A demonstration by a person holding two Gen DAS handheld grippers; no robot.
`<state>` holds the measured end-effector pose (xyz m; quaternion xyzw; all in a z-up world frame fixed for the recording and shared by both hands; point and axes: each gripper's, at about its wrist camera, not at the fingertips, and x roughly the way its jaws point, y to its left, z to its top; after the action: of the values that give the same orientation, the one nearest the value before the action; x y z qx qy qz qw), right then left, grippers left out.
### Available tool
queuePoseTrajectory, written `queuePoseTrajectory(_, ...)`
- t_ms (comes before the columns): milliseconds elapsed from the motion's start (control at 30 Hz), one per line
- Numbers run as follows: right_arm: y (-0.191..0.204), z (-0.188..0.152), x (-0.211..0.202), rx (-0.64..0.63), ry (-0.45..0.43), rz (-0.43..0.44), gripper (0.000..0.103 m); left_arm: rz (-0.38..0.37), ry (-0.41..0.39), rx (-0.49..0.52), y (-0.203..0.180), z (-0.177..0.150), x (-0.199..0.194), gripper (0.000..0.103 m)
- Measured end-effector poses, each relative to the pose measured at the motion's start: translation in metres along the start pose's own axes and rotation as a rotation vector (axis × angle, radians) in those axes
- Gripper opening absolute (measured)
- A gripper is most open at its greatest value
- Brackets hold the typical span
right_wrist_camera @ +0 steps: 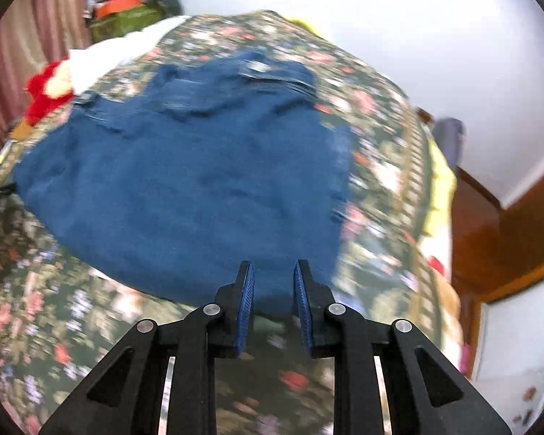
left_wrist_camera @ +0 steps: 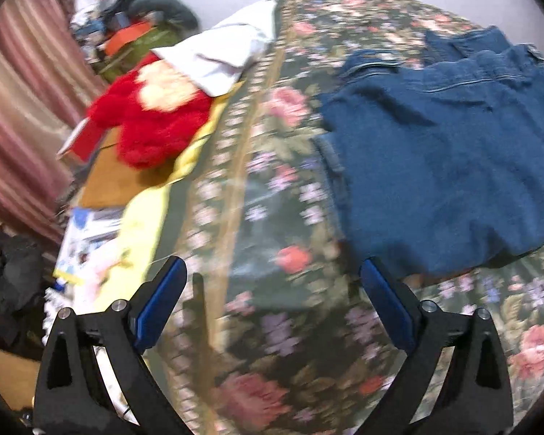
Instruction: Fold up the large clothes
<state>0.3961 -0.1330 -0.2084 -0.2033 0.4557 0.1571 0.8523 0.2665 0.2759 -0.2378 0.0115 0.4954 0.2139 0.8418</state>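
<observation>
A pair of blue jeans [left_wrist_camera: 442,159] lies folded over on a floral bedspread [left_wrist_camera: 264,188]. My left gripper [left_wrist_camera: 272,275] is wide open and empty, above the bedspread just left of the jeans' near edge. In the right wrist view the jeans [right_wrist_camera: 185,181] fill the middle of the bed. My right gripper [right_wrist_camera: 272,275] hovers at the jeans' near edge with its jaws partly open, a narrow gap between the blue pads [right_wrist_camera: 246,301], and holds nothing.
A red plush toy [left_wrist_camera: 152,123] and a white pillow [left_wrist_camera: 221,54] lie at the bed's left side. A clutter pile [left_wrist_camera: 134,25] and a striped curtain [left_wrist_camera: 21,90] stand behind. A wooden door frame [right_wrist_camera: 497,232] is to the right of the bed.
</observation>
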Motion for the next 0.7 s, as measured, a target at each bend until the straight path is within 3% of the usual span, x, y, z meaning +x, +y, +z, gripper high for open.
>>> queuePoseTrajectory(233,-0.036,-0.03,-0.002,0.087,0.065,-0.083,0.019,0.009,-0.044,-0.106,0.032,-0.02,-0.028,0.099)
queuePoseTrajectory(333,-0.043,-0.037,-0.013,0.121,0.042,-0.049,0.019,0.004,-0.096,-0.127,0.034,-0.023,-0.045,0.098)
queuePoseTrajectory(533,-0.024,-0.023,-0.052,0.082,-0.076,-0.033,0.019,-0.11,-0.277,-0.168,0.009,-0.017,-0.087,0.098)
queuePoseTrajectory(700,0.01,0.003,-0.08,0.029,-0.187,0.027,0.019,-0.254,-0.27,-0.219,-0.018,-0.005,-0.09,0.098)
